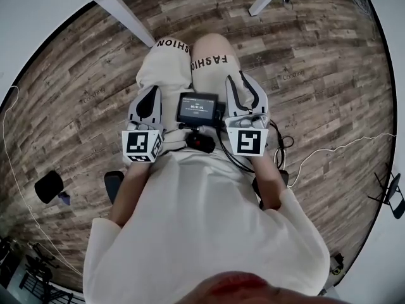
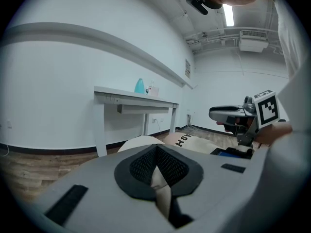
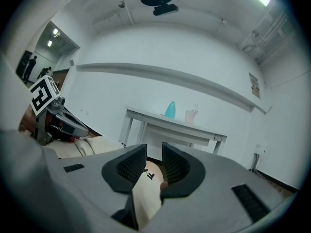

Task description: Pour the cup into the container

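Person seated; left gripper (image 1: 153, 92) and right gripper (image 1: 243, 84) side by side over the lap, both pointing toward the knees (image 1: 212, 46); screen unit (image 1: 198, 109) between the two grippers, just beside each; floor (image 1: 316, 62) under and around the person; table legs (image 1: 123, 14) ahead of the knees, well apart from each other; cable (image 1: 329, 149) on the floor at the person's right. From the right gripper view: table (image 3: 146, 116) ahead, before the wall (image 3: 146, 52); bottle (image 3: 170, 109) and cup (image 3: 190, 115) on the table, bottle just left of cup, both well apart from the grippers.
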The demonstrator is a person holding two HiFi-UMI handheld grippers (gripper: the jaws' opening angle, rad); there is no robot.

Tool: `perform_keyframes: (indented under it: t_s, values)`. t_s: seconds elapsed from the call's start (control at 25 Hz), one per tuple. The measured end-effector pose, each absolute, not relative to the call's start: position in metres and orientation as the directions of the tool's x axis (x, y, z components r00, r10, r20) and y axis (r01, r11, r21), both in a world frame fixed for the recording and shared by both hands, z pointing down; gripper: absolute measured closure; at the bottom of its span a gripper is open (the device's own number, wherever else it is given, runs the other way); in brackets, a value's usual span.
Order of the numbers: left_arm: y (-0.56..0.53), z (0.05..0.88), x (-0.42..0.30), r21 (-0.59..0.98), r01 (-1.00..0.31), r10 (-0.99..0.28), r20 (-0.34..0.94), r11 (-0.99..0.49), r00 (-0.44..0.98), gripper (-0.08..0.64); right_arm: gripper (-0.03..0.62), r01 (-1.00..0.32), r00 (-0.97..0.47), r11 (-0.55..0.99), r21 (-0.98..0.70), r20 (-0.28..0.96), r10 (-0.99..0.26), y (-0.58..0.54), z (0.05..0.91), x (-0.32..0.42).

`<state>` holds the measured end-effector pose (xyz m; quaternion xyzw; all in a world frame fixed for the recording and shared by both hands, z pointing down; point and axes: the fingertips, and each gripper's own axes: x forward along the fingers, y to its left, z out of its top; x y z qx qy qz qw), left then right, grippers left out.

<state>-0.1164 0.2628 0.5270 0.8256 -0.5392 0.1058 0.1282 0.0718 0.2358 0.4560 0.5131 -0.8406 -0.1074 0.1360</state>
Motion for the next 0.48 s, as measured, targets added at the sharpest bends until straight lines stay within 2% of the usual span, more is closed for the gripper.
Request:
perform_keyframes:
  t_s: [0.48]
  values:
    - [0.2652, 0.5226, -0.1171, 0.103, -0.919, -0.866, 0.308, -0.382, 0.394, 0.548, 0.505, -0.816, -0.446, 0.461, 0.349, 0.128, -0.886, 0.2398, 0.4511, 0.0695]
